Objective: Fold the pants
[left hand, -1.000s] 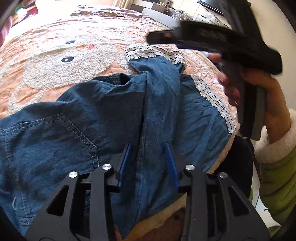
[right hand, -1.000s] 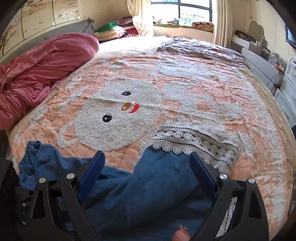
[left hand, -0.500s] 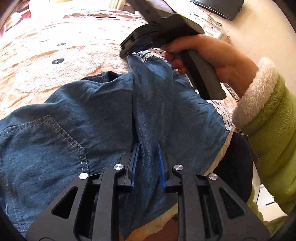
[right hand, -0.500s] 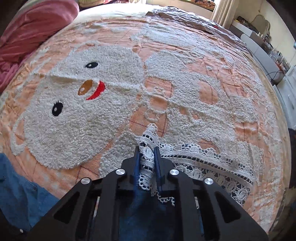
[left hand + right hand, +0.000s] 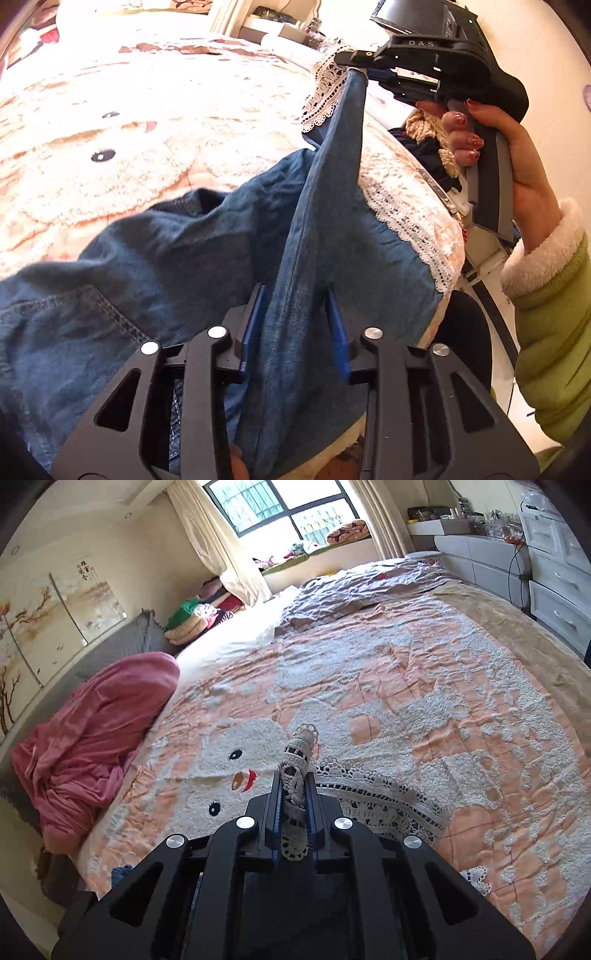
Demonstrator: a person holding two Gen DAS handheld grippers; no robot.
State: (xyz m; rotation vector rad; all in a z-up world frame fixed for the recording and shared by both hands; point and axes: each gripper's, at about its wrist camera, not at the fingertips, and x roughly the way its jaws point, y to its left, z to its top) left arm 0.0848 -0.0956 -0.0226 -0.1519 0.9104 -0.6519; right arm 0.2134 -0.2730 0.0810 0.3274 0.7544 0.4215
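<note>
Blue denim pants [image 5: 166,251] with lace-trimmed hems lie at the near edge of the snowman quilt [image 5: 110,122]. My right gripper [image 5: 354,64] is shut on the lace hem [image 5: 325,88] of one leg and holds it up, so that leg stretches taut toward me. In the right wrist view the lace [image 5: 299,749] sticks up out of the shut right gripper [image 5: 294,786]. My left gripper [image 5: 295,314] straddles the raised denim fold near the seat; its jaws are opening and the pads look loose on the cloth. The other leg's lace hem [image 5: 406,221] rests on the quilt.
A pink blanket [image 5: 92,746] is heaped at the bed's left side. A crumpled grey sheet [image 5: 362,587] covers the far end. White drawers [image 5: 554,590] stand along the right wall. A hand [image 5: 528,177] in a green sleeve holds the right gripper beyond the bed's right edge.
The right gripper shut on the lace hem and lifted it up and back, pulling the leg taut. The left jaws closed on the denim fold, then widened again.
</note>
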